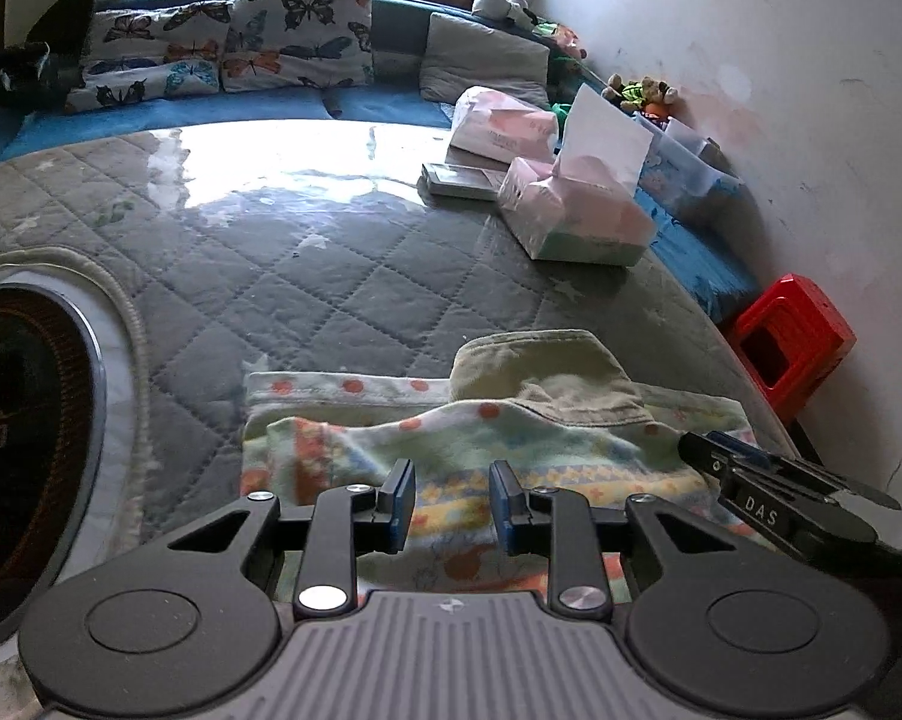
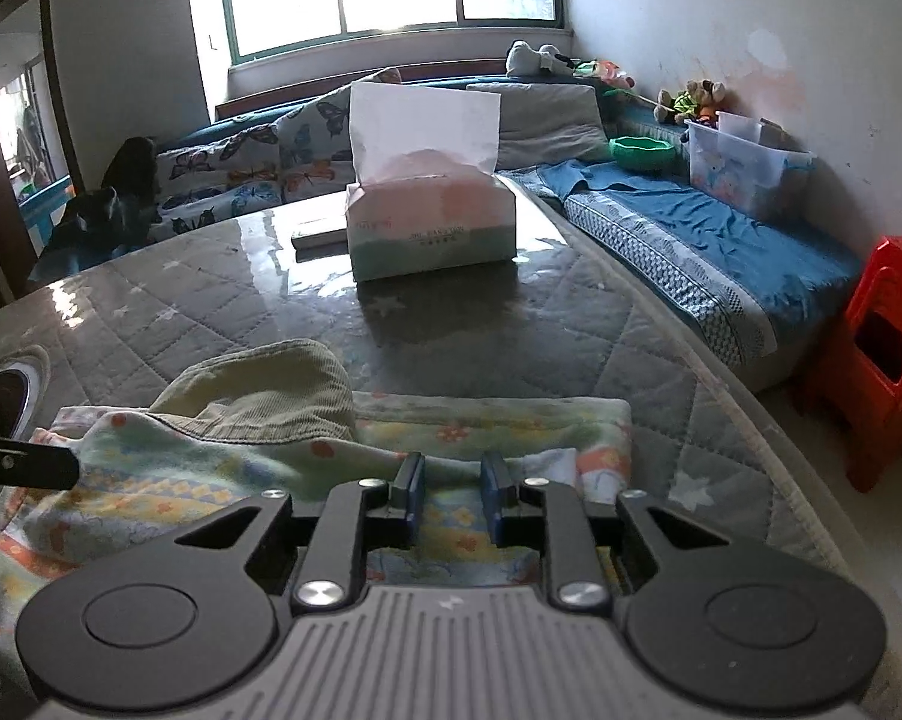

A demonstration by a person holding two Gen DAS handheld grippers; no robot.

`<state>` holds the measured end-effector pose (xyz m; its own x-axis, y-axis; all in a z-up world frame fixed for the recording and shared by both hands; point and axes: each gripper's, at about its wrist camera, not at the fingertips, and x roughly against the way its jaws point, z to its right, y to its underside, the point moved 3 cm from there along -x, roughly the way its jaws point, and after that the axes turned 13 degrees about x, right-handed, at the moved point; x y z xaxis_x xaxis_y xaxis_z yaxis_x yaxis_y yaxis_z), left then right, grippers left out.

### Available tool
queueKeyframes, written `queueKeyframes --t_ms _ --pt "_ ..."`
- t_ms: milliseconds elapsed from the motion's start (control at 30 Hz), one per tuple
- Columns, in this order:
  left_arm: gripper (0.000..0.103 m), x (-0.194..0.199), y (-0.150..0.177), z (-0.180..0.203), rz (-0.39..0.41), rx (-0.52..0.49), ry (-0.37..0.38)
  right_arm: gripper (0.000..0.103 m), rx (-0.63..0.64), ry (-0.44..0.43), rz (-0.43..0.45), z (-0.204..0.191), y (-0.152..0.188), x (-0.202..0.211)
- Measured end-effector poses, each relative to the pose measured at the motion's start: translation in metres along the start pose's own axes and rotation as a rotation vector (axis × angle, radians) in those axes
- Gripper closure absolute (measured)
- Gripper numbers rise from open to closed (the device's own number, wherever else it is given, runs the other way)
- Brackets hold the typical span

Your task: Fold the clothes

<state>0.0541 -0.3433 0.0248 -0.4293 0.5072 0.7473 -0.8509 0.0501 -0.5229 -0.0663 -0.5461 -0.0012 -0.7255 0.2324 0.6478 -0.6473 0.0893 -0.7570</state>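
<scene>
The patterned cloth [image 1: 481, 456] lay partly folded on the quilted table [image 1: 331, 276] with an olive corduroy garment [image 2: 271, 396] rumpled on top, both grippers [image 1: 453, 507] [image 2: 449, 495] over it, fingers slightly parted and pinching nothing, so smoothing and folding remained

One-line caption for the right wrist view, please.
Right hand-held gripper poised, jaws apart, over a patterned cloth with a khaki garment on a quilted table.
</scene>
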Motion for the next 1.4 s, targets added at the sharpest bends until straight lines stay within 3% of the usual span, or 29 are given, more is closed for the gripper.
queueKeyframes --t_ms 233,433,833,1400 --pt "0.074 -0.018 -0.002 -0.006 -0.025 0.015 -0.018 0.079 0.015 -0.009 0.024 -0.005 -0.007 0.005" --pt "0.076 -0.005 -0.009 0.000 0.009 0.010 0.017 0.079 0.064 -0.083 0.063 -0.031 -0.022 0.010" --pt "0.073 -0.030 -0.017 -0.004 -0.020 0.010 -0.002 0.078 0.128 -0.097 0.027 -0.060 -0.024 -0.012" --pt "0.074 0.015 0.011 -0.007 0.018 -0.051 0.034 0.076 0.233 -0.189 0.038 -0.095 0.016 0.053"
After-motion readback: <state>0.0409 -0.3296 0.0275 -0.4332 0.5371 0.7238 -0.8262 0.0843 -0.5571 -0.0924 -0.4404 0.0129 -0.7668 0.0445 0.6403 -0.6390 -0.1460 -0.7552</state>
